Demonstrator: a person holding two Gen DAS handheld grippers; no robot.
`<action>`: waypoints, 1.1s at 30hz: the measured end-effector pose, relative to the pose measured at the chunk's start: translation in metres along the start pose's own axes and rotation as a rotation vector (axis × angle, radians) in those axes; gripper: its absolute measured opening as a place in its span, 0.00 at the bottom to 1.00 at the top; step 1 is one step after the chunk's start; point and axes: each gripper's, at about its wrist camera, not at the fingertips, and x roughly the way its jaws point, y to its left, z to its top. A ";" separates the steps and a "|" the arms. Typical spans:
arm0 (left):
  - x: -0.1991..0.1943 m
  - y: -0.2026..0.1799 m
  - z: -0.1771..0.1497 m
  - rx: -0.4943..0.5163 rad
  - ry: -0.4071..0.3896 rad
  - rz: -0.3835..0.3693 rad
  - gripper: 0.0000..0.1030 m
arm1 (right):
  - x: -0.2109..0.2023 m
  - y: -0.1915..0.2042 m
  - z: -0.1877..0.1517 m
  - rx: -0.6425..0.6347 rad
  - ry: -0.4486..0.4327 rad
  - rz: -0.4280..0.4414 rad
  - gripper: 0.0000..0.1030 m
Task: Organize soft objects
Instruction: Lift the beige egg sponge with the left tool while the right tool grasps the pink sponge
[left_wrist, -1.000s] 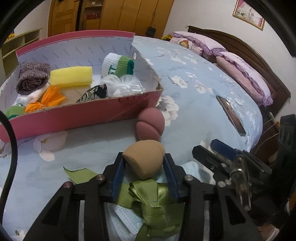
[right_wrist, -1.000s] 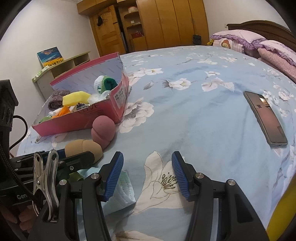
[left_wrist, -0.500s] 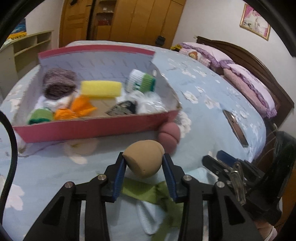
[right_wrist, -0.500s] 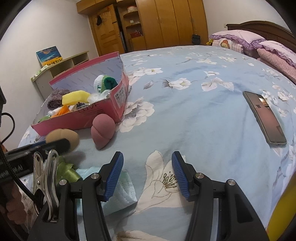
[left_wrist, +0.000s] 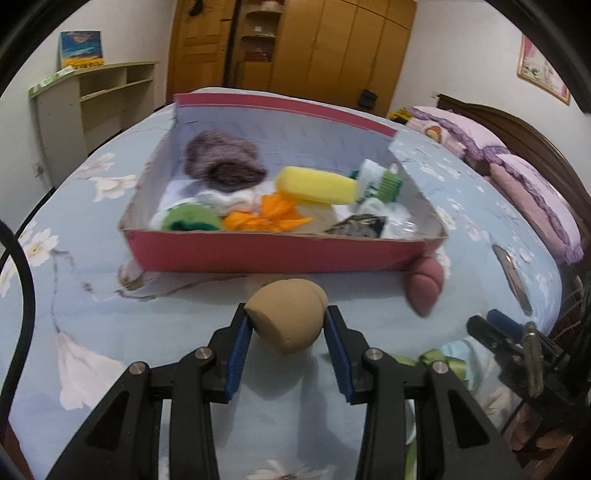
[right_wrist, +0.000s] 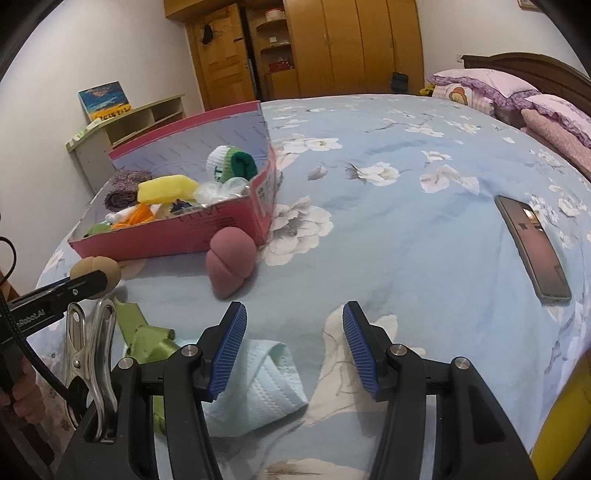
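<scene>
Left tool (left_wrist: 287, 325) nearer box (left_wrist: 280, 254), clamping tan sponge (left_wrist: 286, 317)

A bedroom with pale walls (right_wrist: 92, 55). Wooden wardrobes (right_wrist: 351, 44) line the far wall beside a wooden door (right_wrist: 221, 62). A low cream shelf unit (right_wrist: 122, 133) stands at the left. The bed (right_wrist: 406, 221) wears a blue floral sheet, with purple-frilled pillows (right_wrist: 480, 88) against a dark headboard (right_wrist: 524, 66).

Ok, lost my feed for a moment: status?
Left gripper shut on tan sponge, short of pink box. Right gripper open, empty. Path clear.
</scene>
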 end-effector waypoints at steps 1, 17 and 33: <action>0.000 0.004 0.000 -0.008 -0.002 0.007 0.41 | 0.000 0.002 0.001 -0.003 0.002 0.004 0.54; -0.007 0.036 -0.004 -0.079 -0.022 0.041 0.41 | 0.038 0.042 0.033 -0.074 0.081 0.085 0.54; -0.014 0.040 -0.002 -0.090 -0.034 0.033 0.41 | 0.039 0.035 0.031 -0.037 0.075 0.106 0.33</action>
